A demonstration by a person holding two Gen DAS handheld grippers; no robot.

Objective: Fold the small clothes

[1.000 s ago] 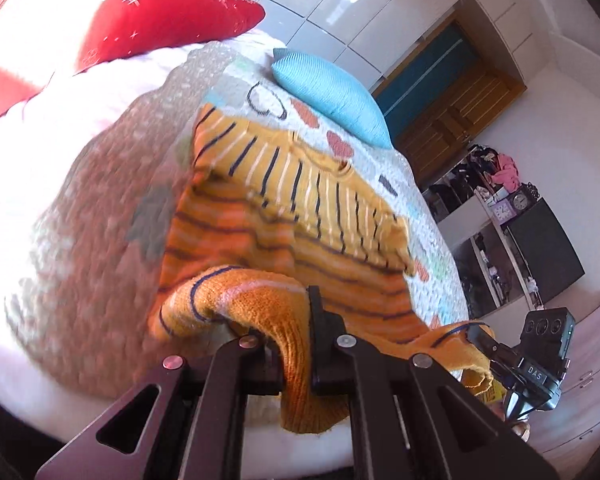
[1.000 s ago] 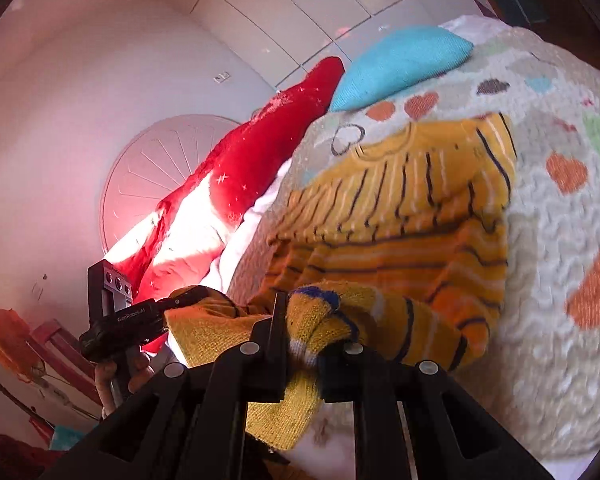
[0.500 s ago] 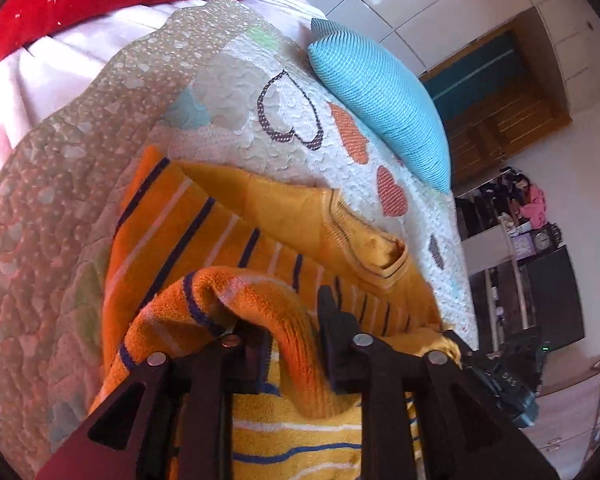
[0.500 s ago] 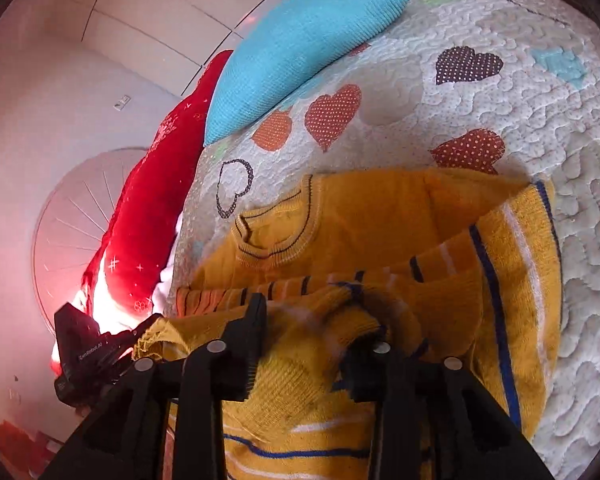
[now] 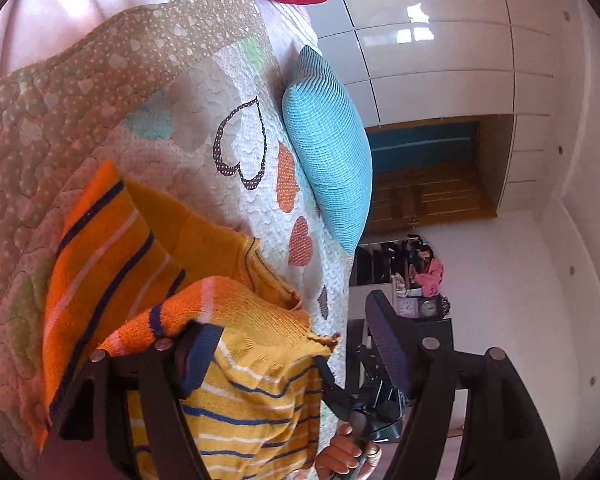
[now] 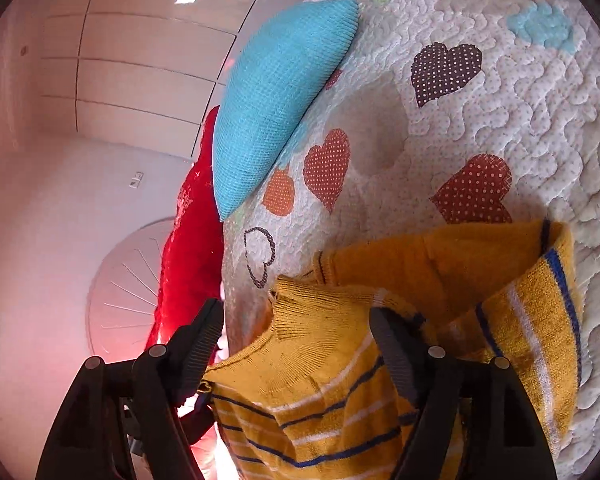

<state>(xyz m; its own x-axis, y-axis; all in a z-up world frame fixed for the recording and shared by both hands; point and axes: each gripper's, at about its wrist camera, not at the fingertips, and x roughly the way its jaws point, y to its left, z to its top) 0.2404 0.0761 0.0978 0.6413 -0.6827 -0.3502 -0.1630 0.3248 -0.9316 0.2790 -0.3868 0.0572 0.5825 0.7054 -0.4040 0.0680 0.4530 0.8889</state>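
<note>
Bedspread (image 6: pixel 520 128) fills the scene, blue pillow (image 6: pixel 276 92) at its far edge. Nearer lies the striped sweater (image 6: pixel 320 392), hem folded onto its collar; smoothing probably remains. Left gripper (image 5: pixel 292 356) and right gripper (image 6: pixel 296 340) gape wide, empty.

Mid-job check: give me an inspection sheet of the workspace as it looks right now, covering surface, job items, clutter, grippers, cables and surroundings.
Surface: heart-patterned quilt on a bed.
Job's things: one striped yellow sweater, its lower part folded up over the collar end.
Clutter: blue pillow and red cushion beyond the sweater.
Grippers: left hand-held gripper open, one finger against the sweater fold; right hand-held gripper open, jaws wide over the sweater.
Cables: nothing seen.
Surroundings: white panelled wardrobe, a wooden door, a dark shelf with clocks.
</note>
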